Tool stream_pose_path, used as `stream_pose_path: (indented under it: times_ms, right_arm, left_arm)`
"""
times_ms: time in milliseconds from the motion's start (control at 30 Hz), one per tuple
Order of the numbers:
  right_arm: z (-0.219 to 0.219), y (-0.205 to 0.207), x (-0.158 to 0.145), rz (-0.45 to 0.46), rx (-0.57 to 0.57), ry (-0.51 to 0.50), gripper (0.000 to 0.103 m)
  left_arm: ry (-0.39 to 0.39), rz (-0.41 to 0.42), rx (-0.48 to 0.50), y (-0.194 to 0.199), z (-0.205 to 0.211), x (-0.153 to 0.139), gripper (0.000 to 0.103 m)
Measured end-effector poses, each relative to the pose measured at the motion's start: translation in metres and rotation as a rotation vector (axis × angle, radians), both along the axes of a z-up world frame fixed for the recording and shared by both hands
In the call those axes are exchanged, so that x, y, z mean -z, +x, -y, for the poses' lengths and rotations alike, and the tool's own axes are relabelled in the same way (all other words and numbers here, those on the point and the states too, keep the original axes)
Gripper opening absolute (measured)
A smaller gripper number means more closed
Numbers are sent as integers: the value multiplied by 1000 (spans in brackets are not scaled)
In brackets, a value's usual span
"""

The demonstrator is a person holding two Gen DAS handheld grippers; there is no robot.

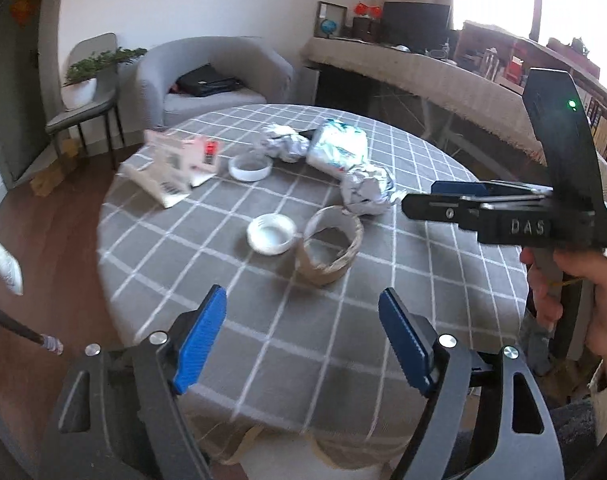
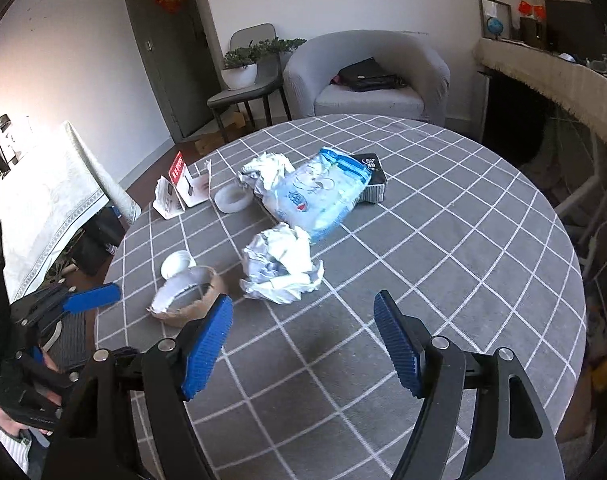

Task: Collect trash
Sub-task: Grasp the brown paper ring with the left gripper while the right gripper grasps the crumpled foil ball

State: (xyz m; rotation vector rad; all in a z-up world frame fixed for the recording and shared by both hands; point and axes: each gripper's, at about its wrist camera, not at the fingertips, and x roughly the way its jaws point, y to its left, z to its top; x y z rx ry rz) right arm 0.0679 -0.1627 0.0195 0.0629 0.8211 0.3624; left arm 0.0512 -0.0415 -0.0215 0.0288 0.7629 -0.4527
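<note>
Trash lies on a round table with a grey checked cloth (image 1: 403, 280) (image 2: 463, 248). A brown cardboard tape ring (image 1: 329, 248) (image 2: 187, 300) sits beside a white tape roll (image 1: 270, 234) (image 2: 177, 264). Near them lies a crumpled paper ball (image 1: 367, 188) (image 2: 279, 266). Farther back are a blue-white plastic pack (image 1: 337, 148) (image 2: 319, 192), a second paper ball (image 1: 283, 142) (image 2: 265, 172), a white ring (image 1: 250, 166) (image 2: 233, 198) and torn packaging (image 1: 175, 164) (image 2: 179, 188). My left gripper (image 1: 303, 324) hangs open and empty before the brown ring. My right gripper (image 2: 303, 332) (image 1: 431, 198) hangs open and empty before the near paper ball.
A dark box (image 2: 371, 178) lies under the pack's far end. Beyond the table stand a grey armchair (image 2: 367, 76) with a black bag, a chair with a potted plant (image 2: 243, 68) and a covered sideboard (image 1: 423, 68). A white-clothed table (image 2: 43, 200) stands at left.
</note>
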Motion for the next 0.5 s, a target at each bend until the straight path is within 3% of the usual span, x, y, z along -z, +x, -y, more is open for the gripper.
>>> stream_pose_path:
  times_ms: [133,400,500]
  right_arm:
    - [8,5,1,-12,-2,-2,74]
    - [19,12,4,-28,-12,8,74]
    - [21,13,3,-29,-15,20,74]
  left_arm:
    - [-21,-31,33,15,15,8,75]
    - [-48,-23,46,33,31,10,74]
    - [-44,-17,28,36,34,11,68]
